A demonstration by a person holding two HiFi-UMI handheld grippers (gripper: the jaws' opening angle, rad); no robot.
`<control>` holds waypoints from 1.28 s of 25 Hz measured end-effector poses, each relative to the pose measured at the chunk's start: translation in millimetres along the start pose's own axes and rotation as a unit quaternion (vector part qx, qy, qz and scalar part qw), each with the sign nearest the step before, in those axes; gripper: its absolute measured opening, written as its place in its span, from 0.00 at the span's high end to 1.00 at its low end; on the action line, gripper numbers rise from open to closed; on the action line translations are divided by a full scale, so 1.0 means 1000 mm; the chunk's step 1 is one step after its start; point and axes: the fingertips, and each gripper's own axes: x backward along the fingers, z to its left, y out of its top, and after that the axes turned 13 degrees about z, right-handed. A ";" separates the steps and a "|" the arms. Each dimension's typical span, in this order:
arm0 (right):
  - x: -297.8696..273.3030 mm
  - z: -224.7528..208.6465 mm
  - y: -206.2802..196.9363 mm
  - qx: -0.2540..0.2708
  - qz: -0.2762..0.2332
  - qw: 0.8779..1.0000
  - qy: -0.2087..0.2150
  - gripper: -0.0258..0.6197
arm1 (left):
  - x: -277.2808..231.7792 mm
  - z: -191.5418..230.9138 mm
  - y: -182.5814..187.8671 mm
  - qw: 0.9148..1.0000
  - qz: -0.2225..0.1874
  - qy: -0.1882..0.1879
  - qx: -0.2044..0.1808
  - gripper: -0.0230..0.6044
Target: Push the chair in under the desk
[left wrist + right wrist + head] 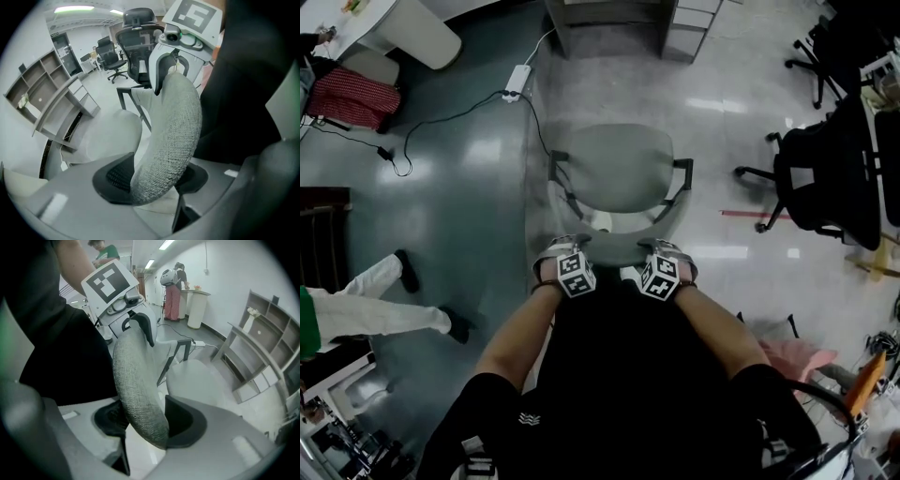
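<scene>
The left gripper [564, 253] and right gripper [662, 255] each clamped, jaws fairly wide, the office chair's [616, 171] backrest [174, 133] — curved, padded, coarse-woven grey fabric.

I read no text in any view; the left cube [575, 274] and right cube [661, 277] carry only square patterns.

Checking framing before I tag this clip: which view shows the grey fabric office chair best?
Head view: the grey fabric office chair shows nearly whole from above. Each gripper view shows only its backrest rim clamped between the jaws, plus part of the seat.
</scene>
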 end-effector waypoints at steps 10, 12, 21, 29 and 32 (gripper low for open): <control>-0.002 -0.034 0.011 -0.002 0.008 1.000 0.000 0.65 | -0.004 0.033 0.002 1.000 0.000 -0.005 -0.008 0.61; -0.002 -0.041 0.011 -0.001 0.007 1.000 -0.003 0.65 | -0.004 0.040 0.004 1.000 -0.002 -0.004 -0.008 0.61; 0.000 -0.066 0.018 -0.005 0.009 1.000 -0.005 0.65 | -0.003 0.064 0.010 1.000 -0.008 -0.007 -0.009 0.61; -0.004 -0.086 0.031 -0.007 0.009 1.000 -0.004 0.65 | -0.007 0.088 0.006 1.000 -0.004 -0.009 -0.010 0.61; -0.005 -0.095 0.034 -0.010 0.011 1.000 -0.004 0.65 | -0.008 0.098 0.007 1.000 -0.006 -0.009 -0.015 0.61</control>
